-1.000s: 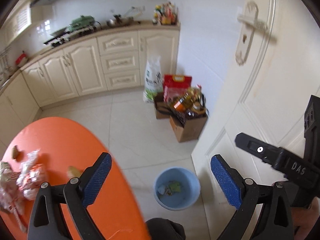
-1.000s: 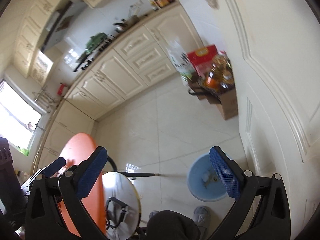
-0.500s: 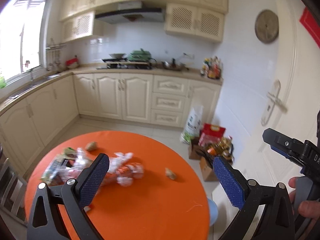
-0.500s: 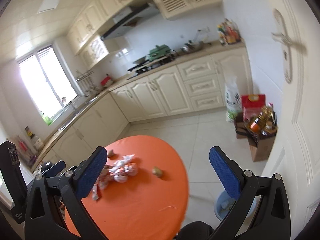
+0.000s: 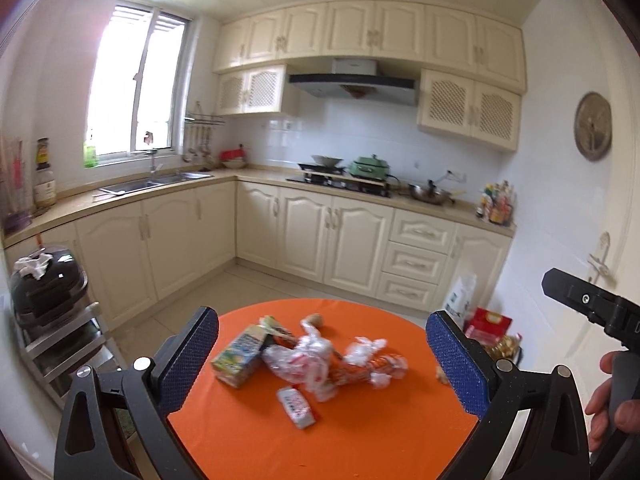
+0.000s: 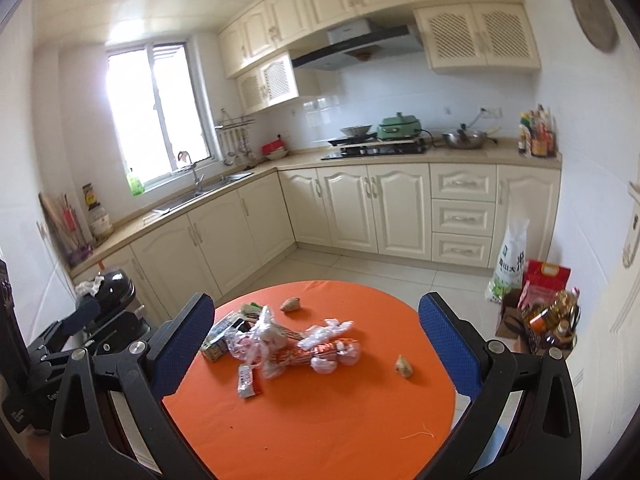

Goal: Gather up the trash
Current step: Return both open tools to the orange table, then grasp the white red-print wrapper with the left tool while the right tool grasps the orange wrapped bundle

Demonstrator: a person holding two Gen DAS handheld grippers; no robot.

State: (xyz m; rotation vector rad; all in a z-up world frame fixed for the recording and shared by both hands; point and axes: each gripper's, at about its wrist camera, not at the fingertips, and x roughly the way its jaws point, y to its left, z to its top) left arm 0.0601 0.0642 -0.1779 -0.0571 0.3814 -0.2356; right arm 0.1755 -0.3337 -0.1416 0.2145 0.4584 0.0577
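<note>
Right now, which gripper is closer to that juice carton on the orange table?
Left. The left gripper hangs open beside the juice carton; the right gripper hovers open farther over, toward the table's other side.

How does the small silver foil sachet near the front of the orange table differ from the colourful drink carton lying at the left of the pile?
The small silver foil sachet is flat and thin; the colourful drink carton is a boxy block on its side. The sachet is silver with red print, the carton blue, green and yellow. The sachet lies apart in front of the pile, while the carton butts against the crumpled clear plastic wrappers. Both rest on the orange table, ungripped.
</note>
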